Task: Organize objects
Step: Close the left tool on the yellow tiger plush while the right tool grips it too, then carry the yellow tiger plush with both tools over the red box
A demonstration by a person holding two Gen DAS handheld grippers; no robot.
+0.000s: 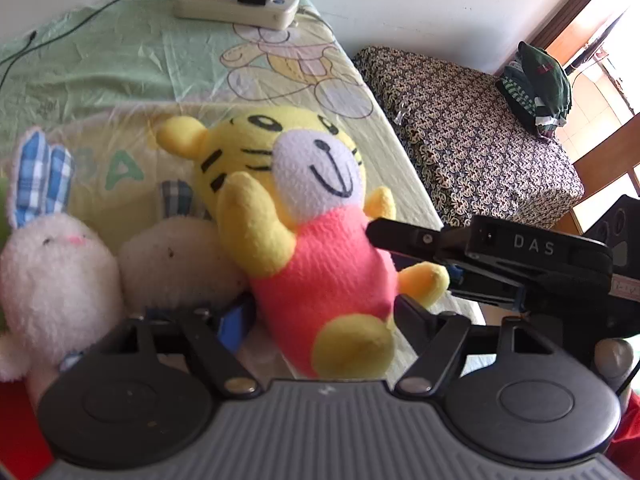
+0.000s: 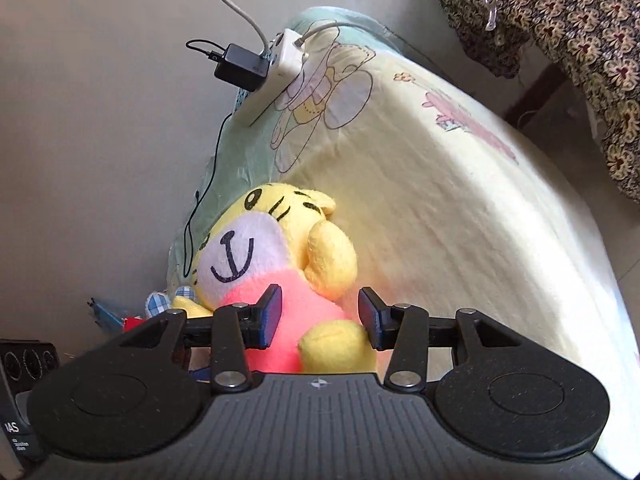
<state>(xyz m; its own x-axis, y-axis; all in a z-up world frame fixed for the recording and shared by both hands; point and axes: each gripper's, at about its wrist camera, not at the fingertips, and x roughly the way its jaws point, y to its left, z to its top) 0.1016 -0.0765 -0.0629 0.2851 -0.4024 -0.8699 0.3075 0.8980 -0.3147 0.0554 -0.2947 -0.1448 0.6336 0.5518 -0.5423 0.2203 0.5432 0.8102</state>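
Observation:
A yellow tiger plush [image 1: 320, 248] with a pink body leans against two white bunny plushes [image 1: 56, 264] on the cartoon-print table cover [image 1: 100, 60]. My left gripper [image 1: 320, 316] is open, its wide-spread fingers either side of the tiger's lower body. My right gripper [image 1: 412, 254] reaches in from the right at the tiger's side and foot. In the right wrist view that gripper [image 2: 320, 316] is shut on the tiger plush [image 2: 256, 248], with the pink body and a yellow foot between its blue pads. The second bunny [image 1: 176, 256] is partly hidden behind the tiger.
A white power strip [image 1: 236, 4] with a black adapter and cables lies at the table's far end by the wall. The table edge drops off on the right. Beyond it stands furniture under a dark patterned cloth [image 1: 460, 128], with a pile of clothes [image 1: 536, 84] on top.

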